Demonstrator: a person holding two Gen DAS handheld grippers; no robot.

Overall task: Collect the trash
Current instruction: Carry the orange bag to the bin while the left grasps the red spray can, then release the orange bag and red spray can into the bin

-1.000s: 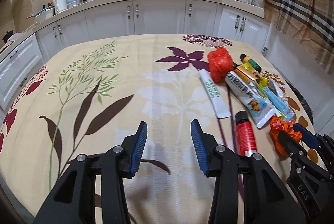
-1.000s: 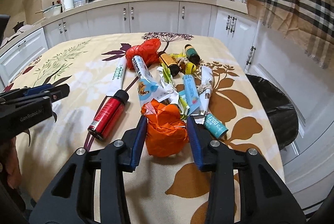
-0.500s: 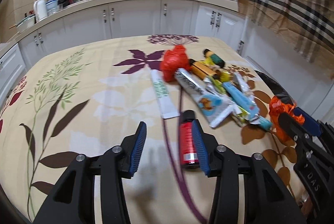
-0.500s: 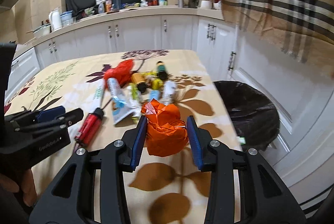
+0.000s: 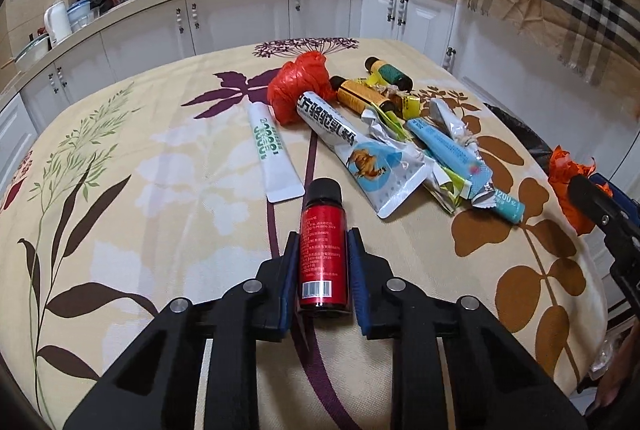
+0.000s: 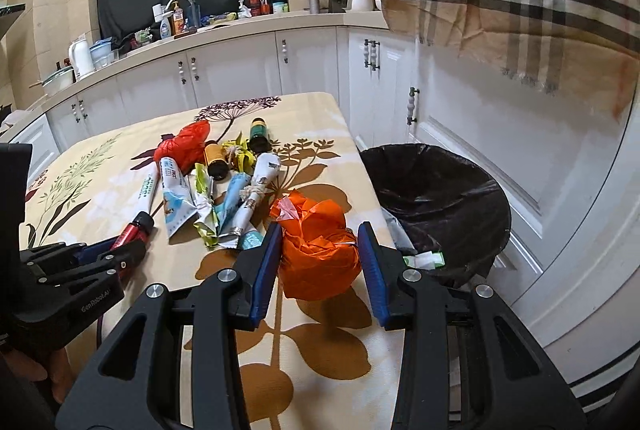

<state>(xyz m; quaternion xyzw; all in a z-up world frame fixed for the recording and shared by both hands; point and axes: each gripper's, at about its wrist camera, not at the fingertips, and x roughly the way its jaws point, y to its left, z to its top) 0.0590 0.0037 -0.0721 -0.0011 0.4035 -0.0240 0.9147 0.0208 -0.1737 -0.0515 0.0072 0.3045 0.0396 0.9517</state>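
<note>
Currently held, item one: red bottle [image 5: 323, 250], black cap, lying on the floral tablecloth [image 5: 160, 189] at the near end of the litter. The left gripper [image 5: 322, 266] has just been closing and its blue pads now sit against the bottle's sides.

Item two: crumpled orange bag [image 6: 316, 254], clamped between the pads of the right gripper [image 6: 318, 262], carried over the table edge just beside the black-lined bin [image 6: 440, 197].

Remaining on the cloth, in one loose heap: red bag [image 5: 298, 89], white tube [image 5: 272, 157], large printed tube [image 5: 352, 153], blue tube [image 5: 448, 149], two small dark bottles [image 5: 360, 95], assorted wrappers.

Risks, as judged:
- Bottle is round and smooth, and gripped low on the body; it may roll or pivot out on lifting.
- Orange bag is soft and bulges past the pads; it may slip, or fall short of the bin onto the floor if released early.
- Both grippers work close together; they may collide.

View notes: only the right wrist view shows the bin's opening and the scraps lying in it. Only the left wrist view shows pad contact on the bottle; the right view shows just its cap end behind the other gripper.
</note>
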